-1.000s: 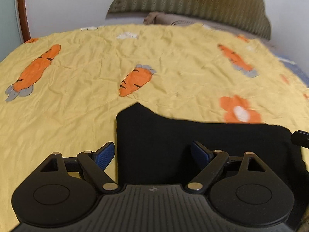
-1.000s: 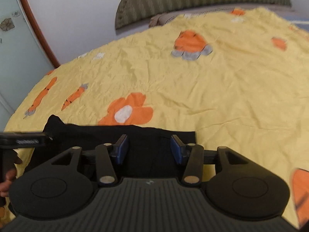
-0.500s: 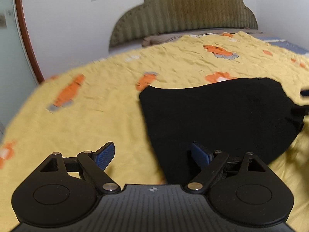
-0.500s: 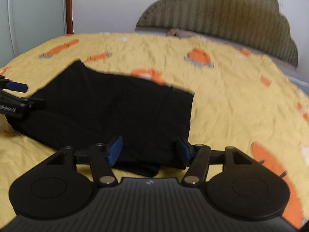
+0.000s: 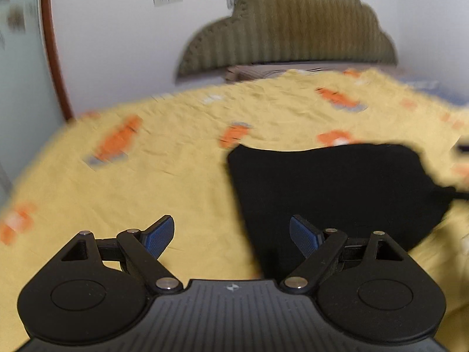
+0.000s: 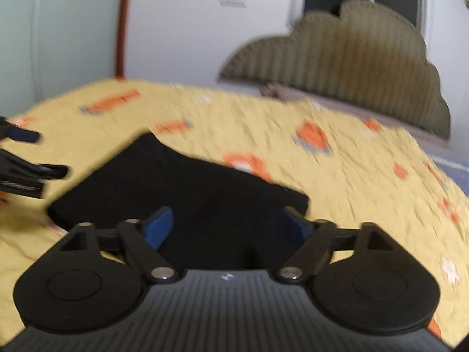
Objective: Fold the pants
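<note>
A: We had pulled both grippers back since a second earlier. The pants (image 5: 331,190) lay folded compactly on the bed (image 5: 146,182), so the fold looked done.

B: Left gripper (image 5: 231,231) and right gripper (image 6: 225,226) fingers were apart, empty. Blur hid the fabric's layers.

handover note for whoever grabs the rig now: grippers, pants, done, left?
Left hand-held gripper: open, empty, its right finger over the left edge of the pants.
Right hand-held gripper: open, empty, above the near edge of the pants.
Pants: black, lying flat in a compact folded shape on the yellow carrot-print bedspread; neither gripper is touching them.
Done: they look folded at least once; the layer count is unclear because the frames are blurred.
Left: probably check the edges and fold once more if needed.
</note>
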